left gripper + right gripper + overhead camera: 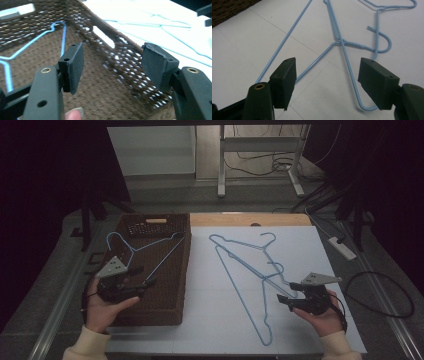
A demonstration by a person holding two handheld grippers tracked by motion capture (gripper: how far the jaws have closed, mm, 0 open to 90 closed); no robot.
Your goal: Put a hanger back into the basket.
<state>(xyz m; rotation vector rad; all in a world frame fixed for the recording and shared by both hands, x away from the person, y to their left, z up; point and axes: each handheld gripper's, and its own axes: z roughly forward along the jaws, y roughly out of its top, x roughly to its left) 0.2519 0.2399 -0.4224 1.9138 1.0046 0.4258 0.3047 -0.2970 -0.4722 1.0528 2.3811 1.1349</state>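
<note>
Left gripper hovers over the brown woven basket, jaws spread wide with nothing between the pads. In the left gripper view the basket's mesh wall runs straight ahead between the jaws, and the weave of the floor lies beneath them. One blue wire hanger lies inside the basket, ahead of this gripper and apart from its jaws; in the left gripper view the hanger sits beyond the left jaw, its wire passing behind that jaw's pad.

Right gripper is over the white table sheet, jaws also spread and empty. Two more blue hangers lie overlapped on the sheet. In the right gripper view the crossed wires of these hangers run up between the jaws, a bent corner lies just beside the right pad, and a hook curls ahead of that pad. Whether a pad touches the wire cannot be told.

Both hands grip the gripper bodies from below.
</note>
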